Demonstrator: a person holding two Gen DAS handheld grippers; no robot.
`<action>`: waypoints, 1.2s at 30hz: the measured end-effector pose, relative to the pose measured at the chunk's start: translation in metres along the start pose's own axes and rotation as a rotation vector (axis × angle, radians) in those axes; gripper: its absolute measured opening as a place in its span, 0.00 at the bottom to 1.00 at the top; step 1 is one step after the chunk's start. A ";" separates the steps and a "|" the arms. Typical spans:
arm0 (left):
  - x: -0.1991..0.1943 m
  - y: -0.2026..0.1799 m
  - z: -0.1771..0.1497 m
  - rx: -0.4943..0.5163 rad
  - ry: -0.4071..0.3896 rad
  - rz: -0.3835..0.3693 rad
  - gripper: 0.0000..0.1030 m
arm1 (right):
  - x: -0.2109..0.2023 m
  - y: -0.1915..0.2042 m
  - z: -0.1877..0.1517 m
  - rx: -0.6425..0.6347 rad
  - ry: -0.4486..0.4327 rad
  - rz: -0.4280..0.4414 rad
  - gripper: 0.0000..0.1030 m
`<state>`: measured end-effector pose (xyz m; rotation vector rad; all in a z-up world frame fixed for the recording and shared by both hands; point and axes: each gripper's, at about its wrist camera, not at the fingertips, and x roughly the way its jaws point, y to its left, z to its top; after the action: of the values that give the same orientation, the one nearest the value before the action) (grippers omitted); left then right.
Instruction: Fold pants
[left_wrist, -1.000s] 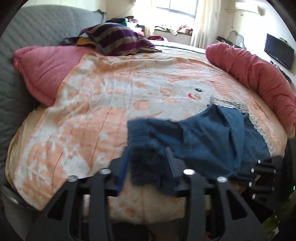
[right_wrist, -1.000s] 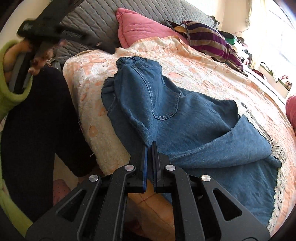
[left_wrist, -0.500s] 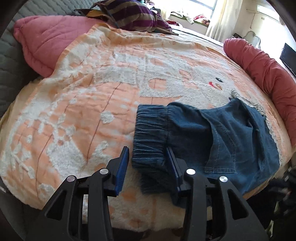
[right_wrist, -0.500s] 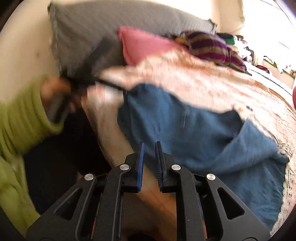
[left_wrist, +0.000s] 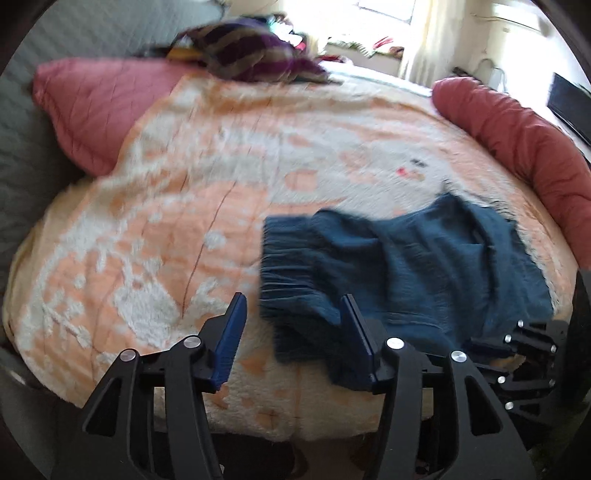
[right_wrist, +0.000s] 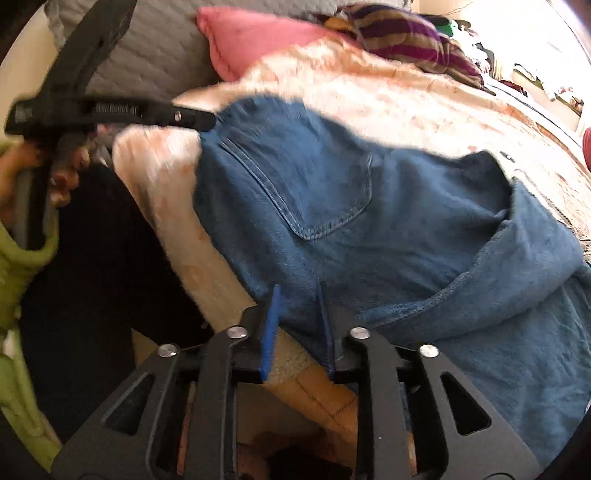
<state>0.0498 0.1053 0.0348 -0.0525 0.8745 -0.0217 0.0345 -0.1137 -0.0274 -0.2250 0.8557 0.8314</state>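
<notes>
Blue denim pants (left_wrist: 424, 266) lie crumpled on the near right part of the orange-and-white blanket (left_wrist: 184, 221). Their gathered elastic waistband (left_wrist: 284, 273) sits between the fingers of my left gripper (left_wrist: 291, 325); the jaws are opening and the left pad stands clear of the cloth. In the right wrist view the pants (right_wrist: 332, 192) show a back pocket (right_wrist: 332, 199). My right gripper (right_wrist: 297, 314) straddles their near edge at the bed's side, jaws opening a little with denim in the gap. The left gripper (right_wrist: 192, 118) shows there at the waistband.
A pink pillow (left_wrist: 99, 107) and a grey quilted headboard (right_wrist: 147, 55) are at the far left, a striped cloth (left_wrist: 251, 55) at the back, a red bolster (left_wrist: 517, 136) along the right. A person's hand (right_wrist: 55, 170) and green sleeve (right_wrist: 22, 266) hold the left tool.
The waistband went from hanging in my left gripper to lying on the blanket, and those jaws have widened. My right gripper, shut a second ago, has parted and sits over the pants' near edge.
</notes>
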 end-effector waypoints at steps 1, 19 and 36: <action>-0.004 -0.003 0.001 0.010 -0.011 -0.001 0.66 | -0.011 -0.003 0.000 0.007 -0.032 0.007 0.27; -0.001 -0.117 0.012 0.165 -0.009 -0.278 0.76 | -0.103 -0.109 -0.030 0.331 -0.206 -0.275 0.60; 0.077 -0.183 0.007 0.198 0.137 -0.490 0.73 | -0.099 -0.190 0.015 0.451 -0.160 -0.375 0.77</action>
<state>0.1051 -0.0798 -0.0091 -0.0795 0.9755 -0.5747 0.1445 -0.2889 0.0292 0.0781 0.7955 0.2891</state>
